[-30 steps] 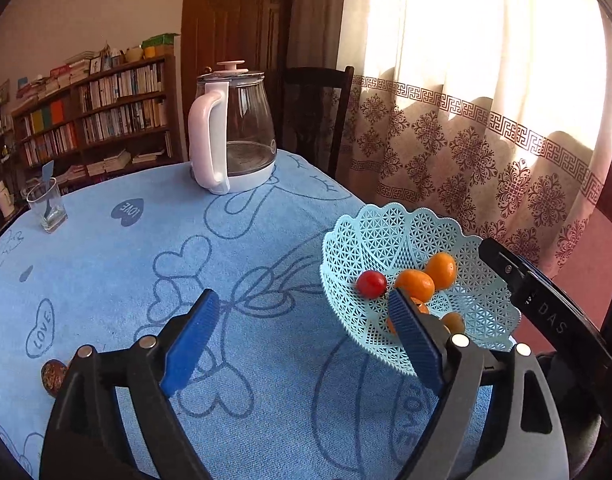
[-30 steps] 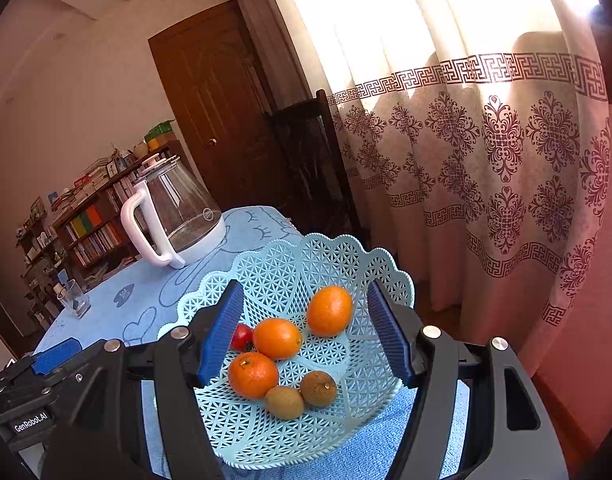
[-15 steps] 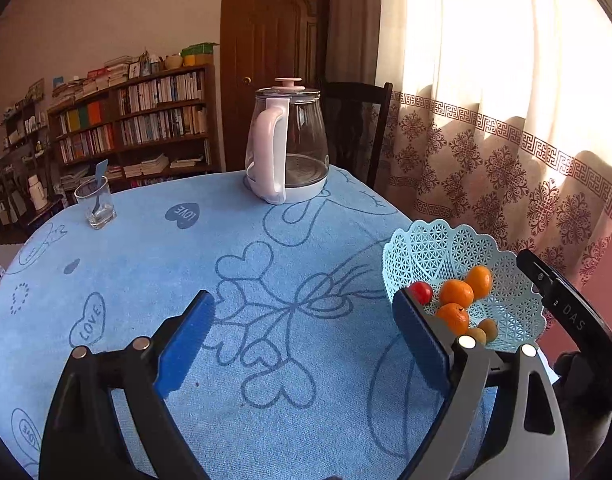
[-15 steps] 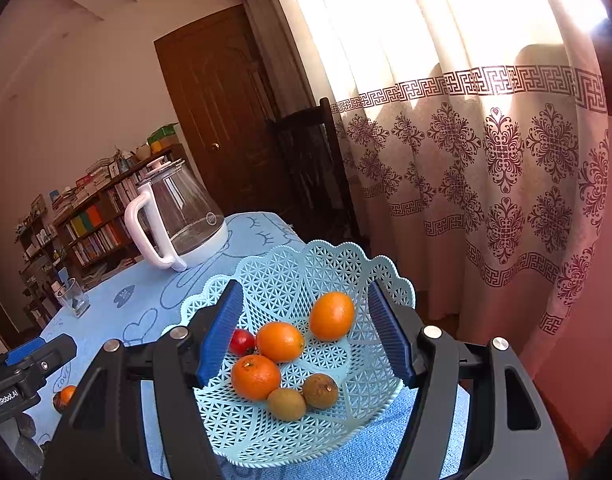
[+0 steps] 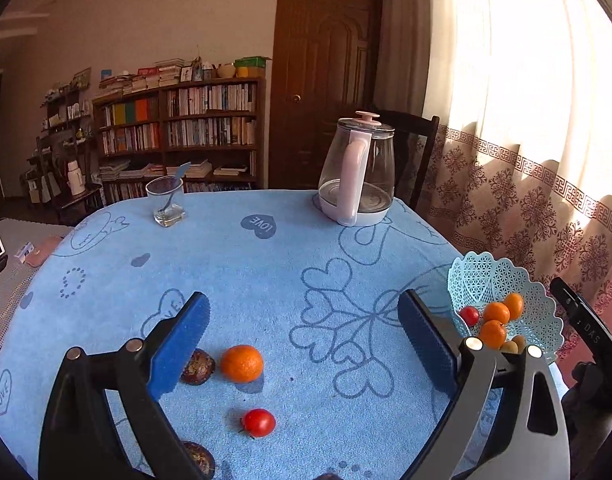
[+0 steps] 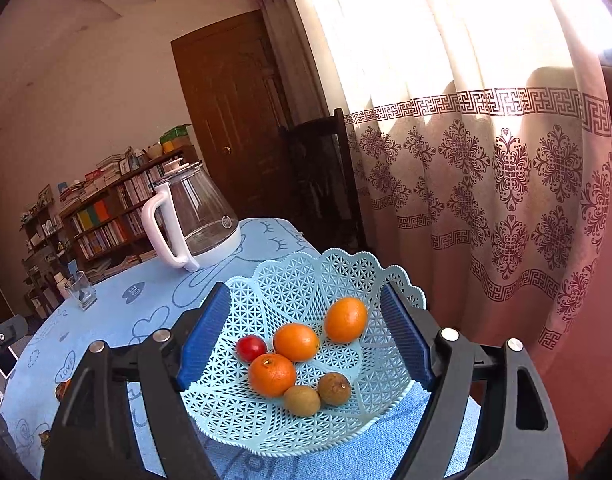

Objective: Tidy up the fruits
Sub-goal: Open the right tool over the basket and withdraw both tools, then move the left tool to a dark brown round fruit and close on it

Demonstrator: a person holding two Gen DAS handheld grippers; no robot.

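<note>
A light blue lattice basket (image 6: 330, 276) stands at the table's right edge and holds three oranges (image 6: 296, 342), a red tomato (image 6: 251, 348) and two brown fruits (image 6: 334, 388). My right gripper (image 6: 306, 340) is open and empty, its jaws either side of the basket. In the left wrist view the basket (image 5: 490, 276) is at far right. My left gripper (image 5: 302, 344) is open and empty above the blue tablecloth. Loose below it lie an orange (image 5: 242, 363), a red tomato (image 5: 259, 423) and two dark brown fruits (image 5: 198, 366), (image 5: 198, 456).
A glass kettle with a white handle (image 5: 356, 172) stands at the table's far side, and a drinking glass (image 5: 166, 202) at far left. A dark chair (image 5: 414, 152) and patterned curtain (image 5: 526, 140) are behind. The table edge runs just right of the basket.
My left gripper has swung left and back, away from the basket, bringing the loose fruits into view. My right gripper has stayed over the basket, open.
</note>
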